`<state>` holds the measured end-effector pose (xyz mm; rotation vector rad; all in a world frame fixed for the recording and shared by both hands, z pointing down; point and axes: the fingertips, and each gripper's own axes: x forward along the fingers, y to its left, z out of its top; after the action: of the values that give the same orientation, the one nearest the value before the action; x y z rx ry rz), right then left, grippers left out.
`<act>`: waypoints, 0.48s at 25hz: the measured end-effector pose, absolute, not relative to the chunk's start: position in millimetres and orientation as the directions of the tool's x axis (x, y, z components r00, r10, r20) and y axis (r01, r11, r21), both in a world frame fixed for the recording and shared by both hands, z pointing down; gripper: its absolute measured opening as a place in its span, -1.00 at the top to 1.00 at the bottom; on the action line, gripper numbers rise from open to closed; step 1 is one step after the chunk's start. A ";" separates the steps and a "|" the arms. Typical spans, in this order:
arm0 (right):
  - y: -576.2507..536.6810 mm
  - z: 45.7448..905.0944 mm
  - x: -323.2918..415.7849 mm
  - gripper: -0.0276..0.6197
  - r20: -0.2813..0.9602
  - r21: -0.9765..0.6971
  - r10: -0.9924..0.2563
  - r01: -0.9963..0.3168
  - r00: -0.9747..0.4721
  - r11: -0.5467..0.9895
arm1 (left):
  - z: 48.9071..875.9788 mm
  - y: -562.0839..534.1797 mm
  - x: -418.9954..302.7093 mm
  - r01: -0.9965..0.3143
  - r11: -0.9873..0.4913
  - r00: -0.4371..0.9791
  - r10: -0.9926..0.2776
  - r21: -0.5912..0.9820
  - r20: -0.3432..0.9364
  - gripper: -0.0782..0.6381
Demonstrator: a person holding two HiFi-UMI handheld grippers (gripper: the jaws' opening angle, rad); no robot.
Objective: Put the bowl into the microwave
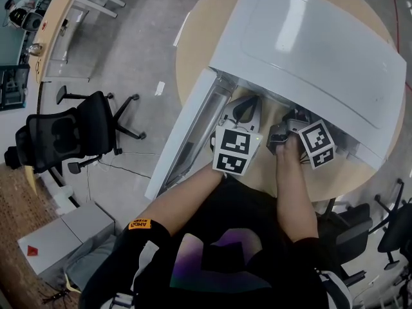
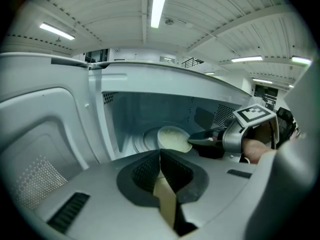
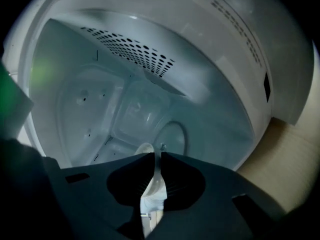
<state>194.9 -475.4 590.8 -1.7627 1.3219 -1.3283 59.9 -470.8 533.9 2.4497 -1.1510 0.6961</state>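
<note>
Held at near rim by right tongs (image 2: 194, 141), jaws pinched narrow on it: pale shallow round bowl (image 2: 172, 138). Bowl lies ahead of tongs, already inside cavity of white microwave (image 1: 309, 50), over round turntable (image 2: 142, 143); contact with turntable cannot be told. Lowering and release judged next. Left tongs (image 2: 160, 156) closed, empty, just outside opening, further from bowl. Open door (image 1: 187, 140) swung left. Cavity walls close around. Round wooden table (image 1: 193, 50) beneath.

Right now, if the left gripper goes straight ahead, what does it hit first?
Probably the bowl, held by the right gripper inside the microwave, almost dead ahead of the left gripper. Depth is unclear.
</note>
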 end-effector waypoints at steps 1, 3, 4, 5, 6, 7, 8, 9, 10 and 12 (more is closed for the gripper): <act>-476.6 591.1 195.8 0.76 0.375 -0.857 -0.926 -0.369 0.029 -0.359 | 533.6 -471.1 59.8 -0.785 -0.611 0.551 -0.615 0.099 0.564 0.65; -479.6 590.7 197.7 0.76 0.372 -0.856 -0.927 -0.370 0.041 -0.360 | 533.6 -471.8 59.5 -0.785 -0.611 0.550 -0.615 0.100 0.565 0.65; -481.2 590.2 198.4 0.76 0.371 -0.855 -0.927 -0.373 0.046 -0.360 | 533.8 -472.2 59.3 -0.786 -0.611 0.550 -0.615 0.100 0.566 0.65; -482.6 589.8 198.9 0.76 0.371 -0.853 -0.927 -0.377 0.050 -0.361 | 534.1 -472.7 59.2 -0.786 -0.610 0.549 -0.615 0.100 0.567 0.65; -483.6 589.4 199.2 0.76 0.371 -0.851 -0.927 -0.381 0.054 -0.363 | 534.2 -473.1 59.3 -0.787 -0.609 0.549 -0.615 0.101 0.567 0.65; -484.4 589.2 199.5 0.75 0.371 -0.848 -0.927 -0.386 0.059 -0.364 | 534.1 -473.6 59.7 -0.787 -0.608 0.549 -0.615 0.102 0.566 0.65; -484.9 589.0 199.8 0.75 0.371 -0.844 -0.926 -0.393 0.063 -0.365 | 533.8 -474.1 60.2 -0.788 -0.607 0.549 -0.616 0.103 0.565 0.65; -485.2 589.0 200.0 0.75 0.371 -0.840 -0.926 -0.402 0.066 -0.365 | 533.4 -474.6 60.8 -0.788 -0.606 0.549 -0.617 0.104 0.564 0.65; -485.5 588.9 200.1 0.75 0.370 -0.835 -0.926 -0.411 0.070 -0.365 | 533.0 -475.0 61.2 -0.789 -0.605 0.549 -0.618 0.105 0.563 0.65; -486.7 588.0 200.3 0.75 0.365 -0.829 -0.928 -0.428 0.076 -0.361 | 532.0 -475.7 61.4 -0.791 -0.603 0.548 -0.620 0.107 0.561 0.65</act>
<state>200.3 -486.7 588.0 -1.8391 1.3390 -1.2500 61.4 -475.7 532.0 2.4398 -1.1581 0.6843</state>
